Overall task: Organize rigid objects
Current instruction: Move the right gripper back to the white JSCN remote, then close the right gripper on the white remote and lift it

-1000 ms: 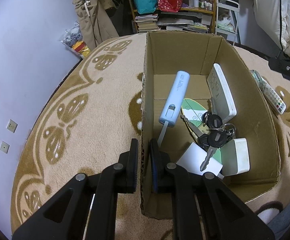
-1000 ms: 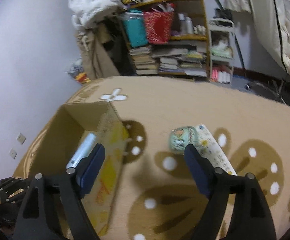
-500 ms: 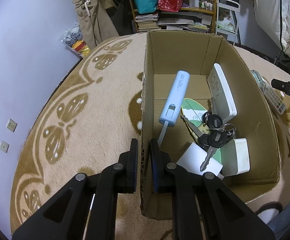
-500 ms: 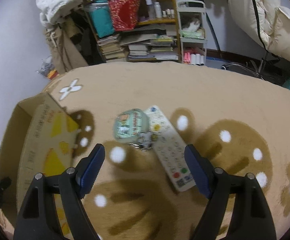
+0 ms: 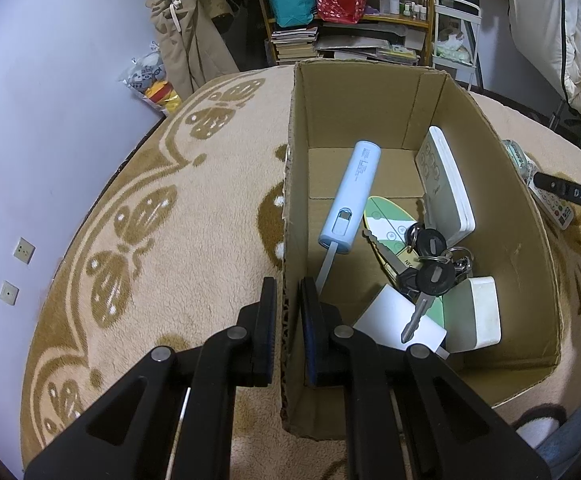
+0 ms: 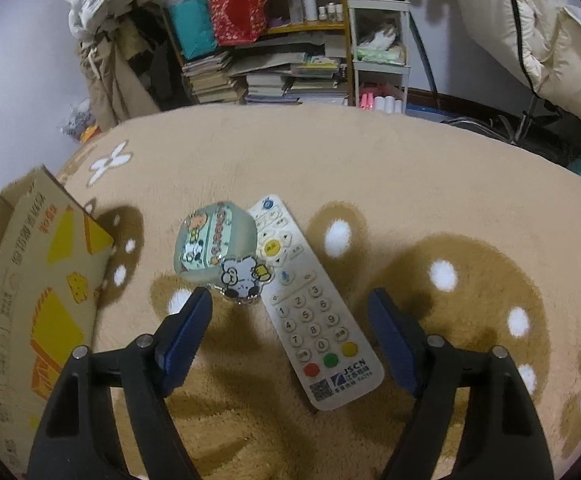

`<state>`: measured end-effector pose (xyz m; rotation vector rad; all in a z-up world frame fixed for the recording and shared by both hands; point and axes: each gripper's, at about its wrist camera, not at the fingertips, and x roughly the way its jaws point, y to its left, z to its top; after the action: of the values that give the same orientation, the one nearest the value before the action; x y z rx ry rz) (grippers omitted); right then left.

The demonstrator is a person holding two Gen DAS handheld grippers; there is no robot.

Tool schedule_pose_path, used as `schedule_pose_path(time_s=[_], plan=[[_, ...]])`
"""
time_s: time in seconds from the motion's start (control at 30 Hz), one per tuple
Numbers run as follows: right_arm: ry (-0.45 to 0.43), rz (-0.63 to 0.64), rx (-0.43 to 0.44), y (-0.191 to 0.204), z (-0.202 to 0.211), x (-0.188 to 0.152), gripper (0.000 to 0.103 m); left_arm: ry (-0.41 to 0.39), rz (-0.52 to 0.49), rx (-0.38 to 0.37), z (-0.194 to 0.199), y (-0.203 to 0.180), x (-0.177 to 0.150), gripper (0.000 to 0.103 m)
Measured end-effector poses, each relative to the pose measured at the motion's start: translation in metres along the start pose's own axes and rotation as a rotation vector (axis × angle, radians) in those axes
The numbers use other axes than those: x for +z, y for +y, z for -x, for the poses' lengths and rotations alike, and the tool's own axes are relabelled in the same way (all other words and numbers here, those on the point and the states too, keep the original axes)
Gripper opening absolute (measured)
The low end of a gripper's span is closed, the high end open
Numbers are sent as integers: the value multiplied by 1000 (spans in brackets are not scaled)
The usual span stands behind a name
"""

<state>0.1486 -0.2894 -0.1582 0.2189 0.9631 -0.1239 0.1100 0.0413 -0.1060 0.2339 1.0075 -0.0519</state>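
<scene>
My left gripper [image 5: 288, 320] is shut on the left wall of the open cardboard box [image 5: 370, 92]. Inside lie a light blue power bank [image 5: 354, 196], a white power strip [image 5: 446, 188], a bunch of keys [image 5: 430, 268], a white box [image 5: 474, 312] and a white card [image 5: 386, 316]. On the rug to the right of the box [image 6: 42, 300] lie a white remote [image 6: 310, 312] and a green sticker-covered case [image 6: 210, 240] with a mouse charm [image 6: 242, 276]. My right gripper [image 6: 290, 308] hovers over the remote with its jaws wide and closing; the pads do not touch it.
A tan rug with brown patterns [image 6: 430, 184] covers the floor. Behind it stand a cluttered bookshelf [image 6: 266, 64], a white rack [image 6: 378, 60] and hanging bedding [image 6: 530, 20]. A purple wall with sockets [image 5: 22, 250] borders the rug on the left.
My right gripper swung away from the box, came down over the remote and case, and its jaws narrowed a little. The left gripper and the box have not moved.
</scene>
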Motion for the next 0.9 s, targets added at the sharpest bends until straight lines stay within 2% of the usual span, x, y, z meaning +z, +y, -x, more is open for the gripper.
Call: schedule_pose_path(time_s=[0.27, 0.5, 0.53, 0.57, 0.67, 0.8, 0.9], plan=[[13, 24, -16, -3, -12, 0, 68, 1, 4, -2, -1, 0, 0, 12], [24, 41, -29, -2, -20, -2, 67, 7, 4, 2, -3, 0, 0, 12], [28, 44, -33, -2, -22, -3, 65, 6, 4, 2, -3, 0, 0, 12], [30, 49, -45, -2, -23, -5, 58, 6, 4, 2, -3, 0, 0, 12], [33, 53, -68, 0, -24, -7, 56, 6, 4, 3, -4, 0, 0, 12], [32, 45, -84, 2, -19, -8, 44, 6, 7, 4, -4, 1, 0, 12], [32, -9, -84, -3, -12, -9, 44, 8, 9, 6, -5, 1, 1, 12]])
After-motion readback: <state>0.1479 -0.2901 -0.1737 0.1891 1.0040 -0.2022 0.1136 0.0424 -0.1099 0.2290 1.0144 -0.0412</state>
